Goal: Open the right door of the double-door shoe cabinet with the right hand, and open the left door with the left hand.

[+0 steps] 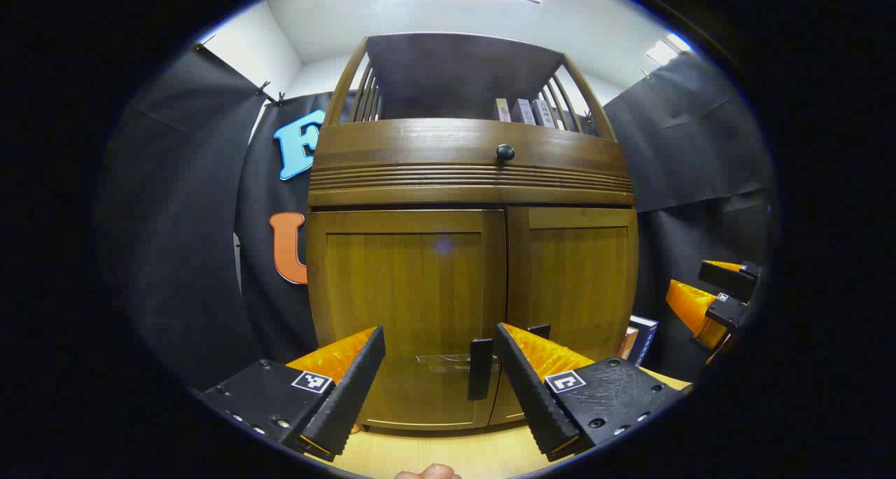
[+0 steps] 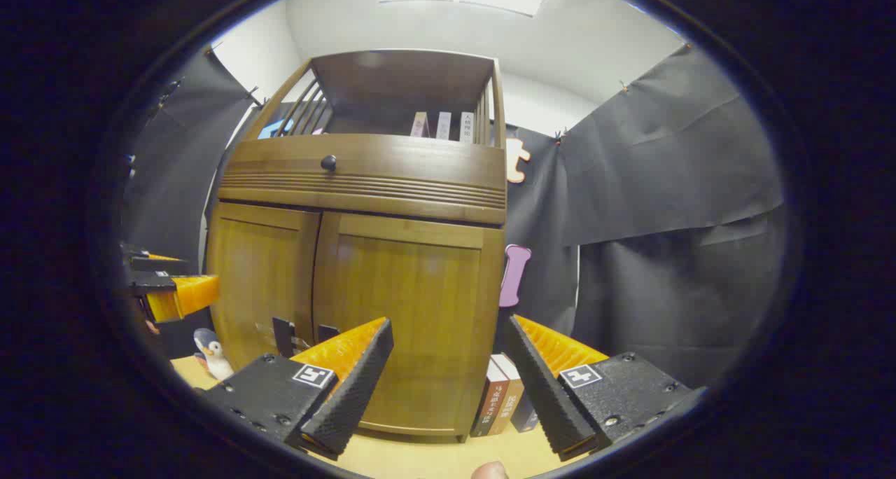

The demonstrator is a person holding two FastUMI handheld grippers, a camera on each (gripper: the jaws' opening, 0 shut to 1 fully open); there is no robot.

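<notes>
Black cloth walls close the booth on both sides, white ceiling light above. Your shoe cabinet stands on a pale wooden tabletop, both lower doors shut. Left door and right door meet at a centre seam; a dark handle hangs on the left door's inner edge, another on the right door's. A round knob sits on the band above. Books lean just beside the cabinet's right flank; a small penguin figure stands at its left. Your left gripper is spread wide, holding nothing, in front of the left door. Your right gripper is likewise spread, empty, short of the right door's outer corner. Handle shape is hard to make out, possibly flat bars
</notes>
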